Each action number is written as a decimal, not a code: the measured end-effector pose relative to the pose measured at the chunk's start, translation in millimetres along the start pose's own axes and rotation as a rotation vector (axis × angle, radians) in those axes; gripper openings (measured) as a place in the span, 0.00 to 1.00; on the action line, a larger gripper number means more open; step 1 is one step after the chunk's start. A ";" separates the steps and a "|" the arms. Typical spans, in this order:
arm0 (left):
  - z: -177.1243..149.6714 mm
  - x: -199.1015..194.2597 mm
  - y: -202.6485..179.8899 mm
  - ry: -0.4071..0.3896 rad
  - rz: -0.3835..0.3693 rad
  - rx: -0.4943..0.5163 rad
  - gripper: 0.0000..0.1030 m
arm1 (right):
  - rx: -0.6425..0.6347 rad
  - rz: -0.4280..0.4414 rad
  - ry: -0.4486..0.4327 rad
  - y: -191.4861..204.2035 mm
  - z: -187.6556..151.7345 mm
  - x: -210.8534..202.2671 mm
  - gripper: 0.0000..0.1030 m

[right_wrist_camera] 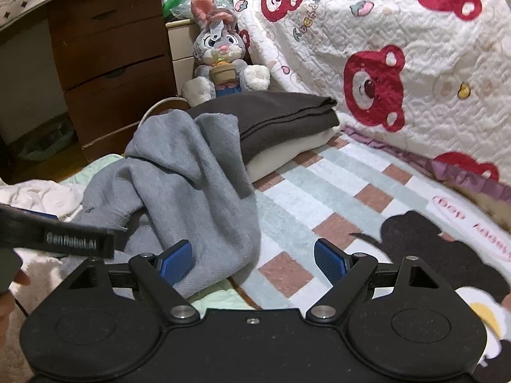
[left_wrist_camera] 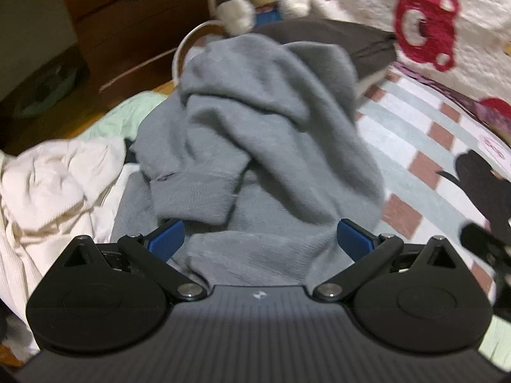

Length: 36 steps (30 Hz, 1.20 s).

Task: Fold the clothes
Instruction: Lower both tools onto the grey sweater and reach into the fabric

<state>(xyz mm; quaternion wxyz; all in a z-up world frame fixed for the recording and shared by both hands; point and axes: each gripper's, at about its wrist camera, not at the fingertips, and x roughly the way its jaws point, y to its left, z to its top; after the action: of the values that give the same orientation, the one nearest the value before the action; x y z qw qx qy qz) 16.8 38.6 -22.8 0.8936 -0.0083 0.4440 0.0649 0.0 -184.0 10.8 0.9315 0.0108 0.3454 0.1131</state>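
Surface: checked bedspread (right_wrist_camera: 322,185), with a bear-print quilt (right_wrist_camera: 399,32) along its far side.
Sweater: grey sweater (left_wrist_camera: 255,134) lies crumpled on the bedspread, its far edge resting against the folded dark garment (right_wrist_camera: 281,115).
Left gripper (left_wrist_camera: 260,239): fingers wide apart over the sweater's near hem, gripping nothing.
Right gripper (right_wrist_camera: 252,258): fingers wide, empty, at the sweater's right edge.
Right view only: plush rabbit (right_wrist_camera: 220,60), wooden drawers (right_wrist_camera: 111,48).
Left view only: cream clothes (left_wrist_camera: 51,185).

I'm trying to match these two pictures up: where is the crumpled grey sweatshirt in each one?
Left wrist view: the grey sweatshirt fills the centre, heaped just ahead of the open left gripper.
Right wrist view: the sweatshirt lies left of centre.
Shared landmark: the folded dark brown garment behind it.
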 end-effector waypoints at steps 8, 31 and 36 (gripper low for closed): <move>15.6 16.0 55.5 -0.118 -0.037 -0.096 1.00 | -0.070 0.035 -0.005 8.5 -6.9 15.2 0.84; 50.2 86.7 108.4 -0.048 -0.209 -0.024 0.83 | 0.108 0.241 0.181 3.2 -1.6 124.0 0.85; 90.8 140.0 106.7 0.072 -0.085 -0.150 0.86 | -0.128 0.068 0.140 23.9 -0.5 165.1 0.85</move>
<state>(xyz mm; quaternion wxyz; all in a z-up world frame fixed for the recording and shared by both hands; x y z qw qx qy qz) 159.2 166.1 -74.5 0.8759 -0.0961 0.4690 0.0597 116.3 -124.8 -93.1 0.8995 -0.0449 0.4011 0.1672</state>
